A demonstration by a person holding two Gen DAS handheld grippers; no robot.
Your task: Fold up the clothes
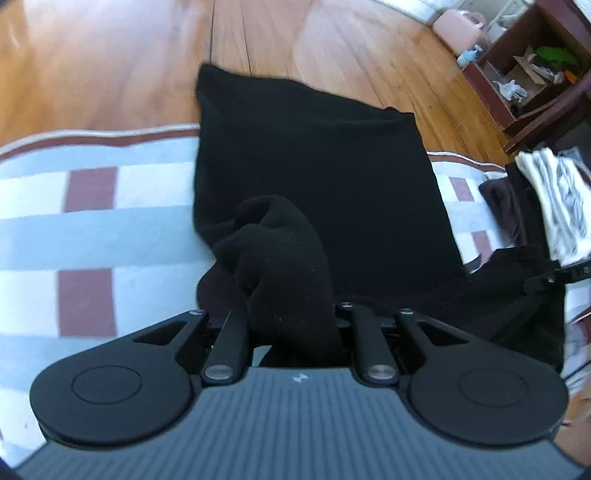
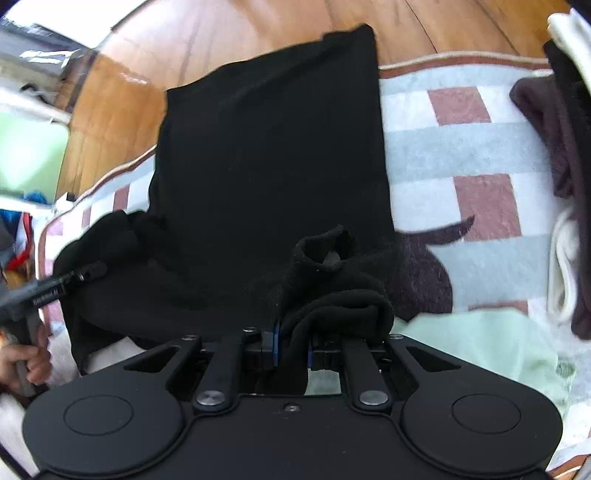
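A black garment [image 1: 314, 166] hangs stretched away from me, its far end reaching over the rug's edge onto the wooden floor. My left gripper [image 1: 295, 325] is shut on a bunched corner of it, and the cloth hides the fingertips. In the right wrist view the same black garment [image 2: 269, 155] fills the middle. My right gripper [image 2: 293, 343] is shut on its other bunched corner, with blue pads [image 2: 276, 343] showing beside the cloth. The left gripper [image 2: 88, 273] shows at the left there, held by a hand [image 2: 26, 362]. The right gripper's tip [image 1: 554, 277] shows at the left wrist view's right edge.
A checkered rug [image 1: 92, 229] in grey, white and maroon lies on a wooden floor [image 1: 110, 66]. White and dark folded clothes [image 1: 554, 199] are stacked on the right. A dark wooden shelf [image 1: 535, 74] and pink case [image 1: 458, 26] stand beyond. A light green cloth [image 2: 480, 343] and brown cloth [image 2: 421, 273] lie near.
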